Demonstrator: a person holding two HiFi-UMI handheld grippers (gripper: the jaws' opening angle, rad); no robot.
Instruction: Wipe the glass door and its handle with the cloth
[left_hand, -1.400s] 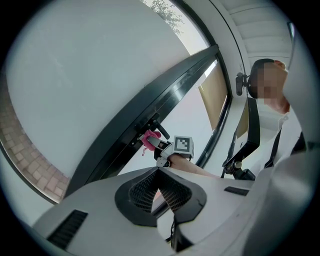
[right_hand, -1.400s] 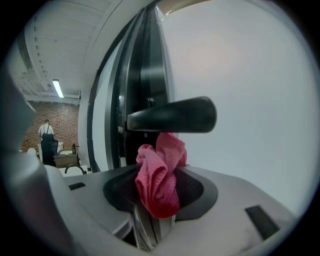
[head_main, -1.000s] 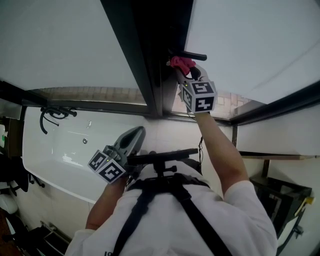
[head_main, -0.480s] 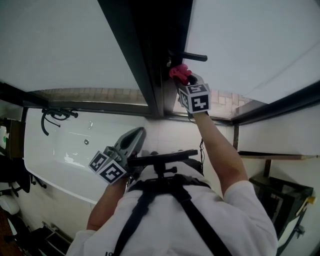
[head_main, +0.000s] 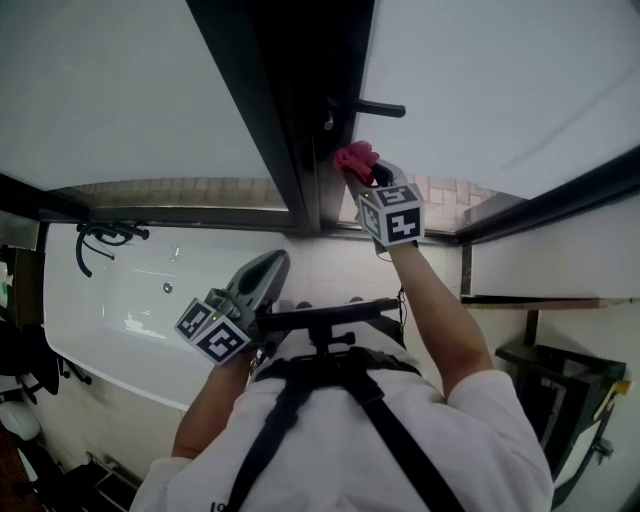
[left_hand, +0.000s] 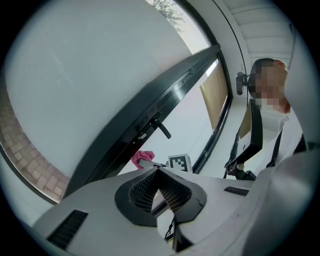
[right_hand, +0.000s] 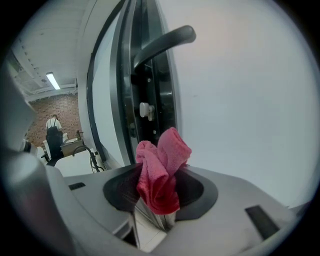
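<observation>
A pink cloth is bunched between the jaws of my right gripper, which is shut on it. In the head view that gripper holds the cloth against the dark door frame, just below the black lever handle. The handle juts out above the cloth in the right gripper view, with frosted glass to its right. My left gripper hangs low near my chest, shut and empty. From the left gripper view I see the handle and cloth farther off.
A white bathtub with a dark faucet lies at the left. A black rack stands at the right. A camera mount bar crosses my chest. A person stands far off in the right gripper view.
My right gripper has slid down the door frame with the cloth, away from the handle. The left gripper has stayed in place.
</observation>
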